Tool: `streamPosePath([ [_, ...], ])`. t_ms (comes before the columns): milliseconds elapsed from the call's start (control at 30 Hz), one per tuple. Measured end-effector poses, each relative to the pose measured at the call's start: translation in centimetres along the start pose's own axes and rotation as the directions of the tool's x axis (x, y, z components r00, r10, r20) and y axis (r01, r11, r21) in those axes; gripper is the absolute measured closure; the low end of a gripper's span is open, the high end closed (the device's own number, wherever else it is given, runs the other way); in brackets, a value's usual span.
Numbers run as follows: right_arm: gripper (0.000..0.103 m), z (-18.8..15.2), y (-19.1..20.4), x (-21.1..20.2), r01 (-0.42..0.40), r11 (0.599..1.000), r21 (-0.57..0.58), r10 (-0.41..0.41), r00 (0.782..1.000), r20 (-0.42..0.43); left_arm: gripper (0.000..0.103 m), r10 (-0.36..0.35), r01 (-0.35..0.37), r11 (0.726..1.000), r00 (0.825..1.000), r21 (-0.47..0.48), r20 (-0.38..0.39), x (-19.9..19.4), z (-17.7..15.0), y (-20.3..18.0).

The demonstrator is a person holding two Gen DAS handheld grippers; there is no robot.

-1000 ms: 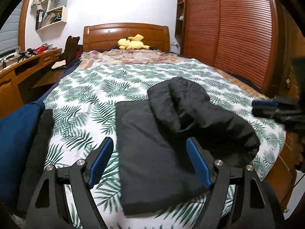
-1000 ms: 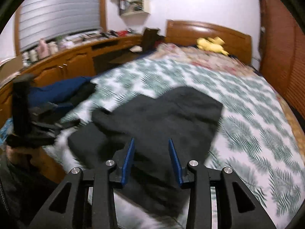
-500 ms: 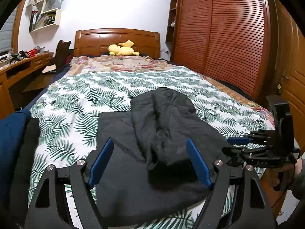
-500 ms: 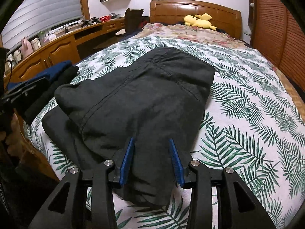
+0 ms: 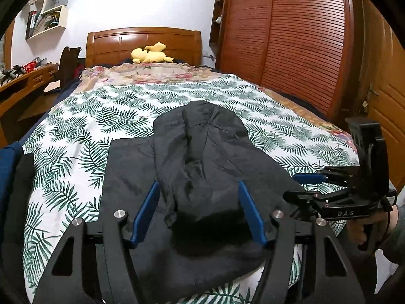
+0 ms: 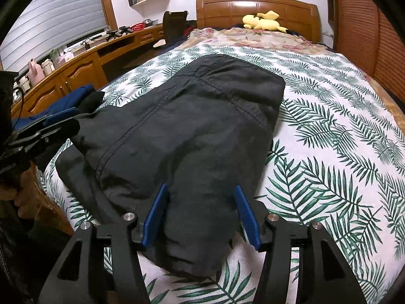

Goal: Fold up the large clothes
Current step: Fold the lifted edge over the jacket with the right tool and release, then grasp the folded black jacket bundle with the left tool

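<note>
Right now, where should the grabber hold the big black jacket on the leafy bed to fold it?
Probably the thick rolled end of the black padded jacket nearest the foot of the palm-leaf bedspread, coming from that near edge. It bulges up there, and the right gripper, jaws opening, already straddles it.

So the dark grey-black garment [image 5: 202,167] is lying folded up on the bed [image 6: 329,136], down near the foot edge and a bit toward one side. It's in layers: a flat, smooth rectangle underneath, with a bulkier, wrinkly folded part lying on top and running lengthwise up the bed. You can see stitched seams across the top layer, and its near end is rounded and puffy.
</note>
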State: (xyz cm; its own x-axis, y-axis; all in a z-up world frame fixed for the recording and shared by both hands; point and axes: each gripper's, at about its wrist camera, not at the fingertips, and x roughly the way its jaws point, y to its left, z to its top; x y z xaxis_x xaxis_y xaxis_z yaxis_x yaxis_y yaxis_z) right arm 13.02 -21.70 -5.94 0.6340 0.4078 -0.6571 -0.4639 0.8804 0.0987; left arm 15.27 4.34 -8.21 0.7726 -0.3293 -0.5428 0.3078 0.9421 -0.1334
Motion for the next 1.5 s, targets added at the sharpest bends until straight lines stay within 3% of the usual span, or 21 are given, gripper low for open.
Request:
streamPosePath([
  [133,0.045,0.0,0.6,-0.4,0.030,0.998,-0.057,-0.030,1.000,-0.008,0.037,0.020,-0.023,0.996,0.999,-0.087,-0.031,0.7,-0.9,0.4],
  [233,0.045,0.1,1.0,-0.7,0.040,0.995,-0.092,-0.041,0.999,-0.013,0.038,-0.004,-0.004,0.988,0.999,-0.156,-0.048,1.0,-1.3,0.7],
  [333,0.045,-0.1,1.2,-1.0,0.043,0.990,-0.131,-0.044,0.999,-0.006,0.047,-0.022,0.012,0.982,0.998,-0.188,-0.050,1.2,-1.1,0.7],
  [400,0.045,-0.5,0.9,-1.4,0.030,0.991,-0.132,-0.030,1.000,-0.003,0.058,-0.009,-0.001,0.983,0.999,-0.184,-0.052,1.3,-0.7,0.6],
  [467,0.045,-0.7,0.6,-1.7,0.010,0.992,-0.126,-0.012,1.000,-0.010,0.088,0.006,-0.017,0.986,0.998,-0.166,-0.065,1.3,-0.5,0.3],
  [533,0.045,-1.0,0.4,-2.2,-0.004,0.992,-0.129,0.002,1.000,-0.018,0.096,0.029,-0.038,0.991,0.997,-0.129,-0.070,1.2,0.0,-0.4],
  [733,0.045,-0.7,0.5,-4.6,0.001,0.987,-0.162,0.004,1.000,0.029,0.096,0.099,-0.096,0.992,0.995,-0.081,0.028,-2.9,3.1,-2.0],
  [833,0.045,0.0,0.5,-5.0,-0.033,0.986,-0.161,0.044,0.997,0.064,0.096,0.168,-0.166,0.986,0.984,-0.035,0.066,-5.1,4.1,-1.7],
  [900,0.051,0.9,0.9,-5.0,-0.067,0.983,-0.169,0.083,0.993,0.087,0.096,0.205,-0.203,0.979,0.977,-0.031,0.062,-6.0,4.0,-0.2],
  [1067,0.052,3.4,2.7,-3.0,-0.160,0.963,-0.217,0.186,0.977,0.105,0.096,0.297,-0.298,0.952,0.954,-0.064,-0.025,-6.1,1.3,4.7],
  [1200,0.052,5.0,4.0,0.1,-0.225,0.938,-0.264,0.251,0.965,0.070,0.097,0.329,-0.340,0.934,0.938,-0.105,-0.111,-4.9,-2.1,7.2],
  [1333,0.052,4.1,3.5,2.2,-0.283,0.922,-0.264,0.301,0.953,0.027,0.097,0.335,-0.358,0.927,0.925,-0.114,-0.180,-3.2,-4.4,7.6],
  [1500,0.052,3.7,2.6,4.1,-0.284,0.930,-0.235,0.281,0.959,-0.047,0.097,0.374,-0.395,0.916,0.904,-0.072,-0.205,-1.4,-4.4,6.6],
])
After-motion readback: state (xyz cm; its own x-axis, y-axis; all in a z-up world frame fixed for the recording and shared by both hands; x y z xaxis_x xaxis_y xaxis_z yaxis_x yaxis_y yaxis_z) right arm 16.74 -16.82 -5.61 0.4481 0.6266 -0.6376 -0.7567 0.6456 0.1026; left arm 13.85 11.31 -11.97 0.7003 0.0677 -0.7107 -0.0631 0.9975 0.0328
